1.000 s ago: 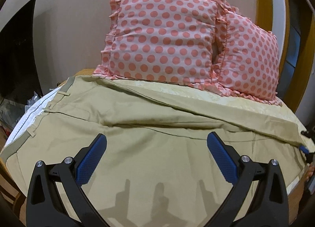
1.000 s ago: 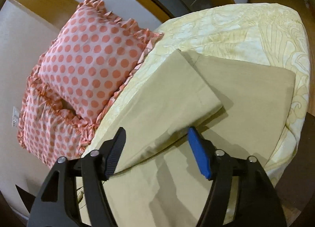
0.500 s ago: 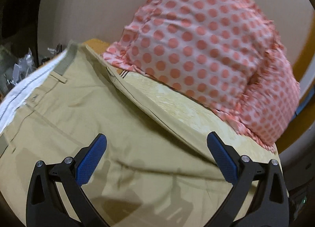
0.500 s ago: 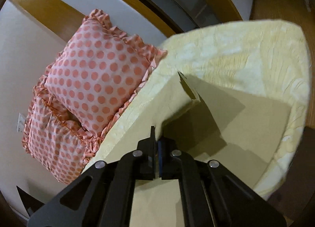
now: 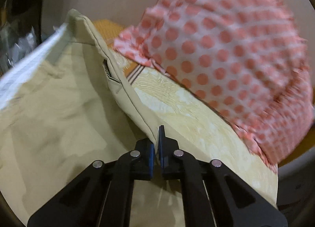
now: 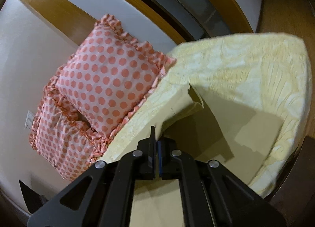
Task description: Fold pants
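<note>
On a yellow bed (image 6: 256, 65) by dotted pillows (image 5: 226, 53), my left claw (image 5: 157, 148) and right claw (image 6: 156, 148) each pinch limp, light pants (image 5: 59, 108) by an edge.

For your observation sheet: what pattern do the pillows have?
Pink with coral-orange polka dots and ruffled edges; the pillows show sharpest in the right wrist view.

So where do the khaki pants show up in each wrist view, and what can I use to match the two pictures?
Left wrist: the pants fill the left half, their edge pinched in the left gripper at bottom centre.
Right wrist: the pants lie centre-right, a raised edge clamped in the right gripper.
Shared landmark: the polka-dot pillow, upper right in the left view, left of centre in the right view.
</note>
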